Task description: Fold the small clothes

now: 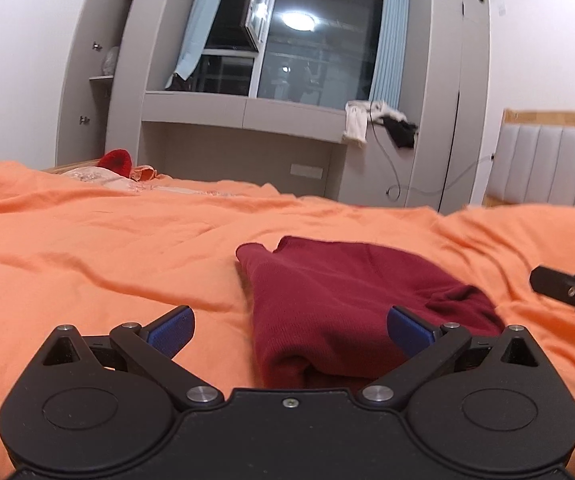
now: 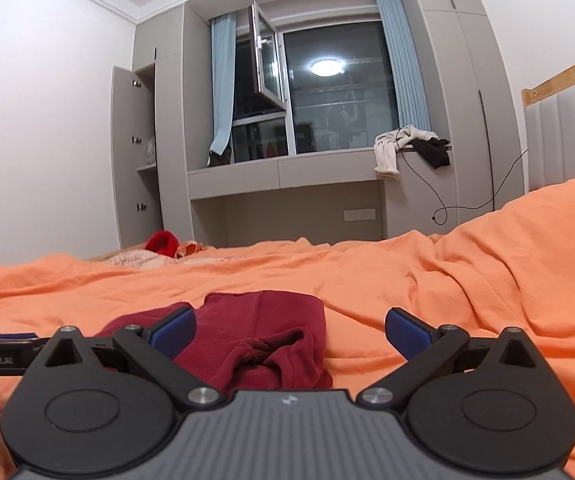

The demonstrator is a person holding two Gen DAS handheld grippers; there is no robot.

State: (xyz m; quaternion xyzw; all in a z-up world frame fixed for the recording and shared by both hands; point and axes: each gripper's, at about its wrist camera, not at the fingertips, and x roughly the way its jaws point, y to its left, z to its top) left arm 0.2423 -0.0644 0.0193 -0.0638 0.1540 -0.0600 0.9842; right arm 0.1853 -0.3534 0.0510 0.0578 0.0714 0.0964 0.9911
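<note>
Though folded, a soft maroon garment (image 1: 351,300)

I see white walls (image 2: 47,120) and grey built-in wardrobes (image 2: 471,120) framing a dark window (image 2: 339,104); one sash (image 2: 265,60) is swung open. Pale blue curtains (image 2: 403,64) hang at both sides. A ceiling lamp's reflection (image 2: 326,67) shows in the glass. The left wardrobe door (image 2: 127,152) stands open. The bed wears an orange sheet (image 2: 447,280), with a grey padded headboard (image 1: 547,160) on the right.
</note>
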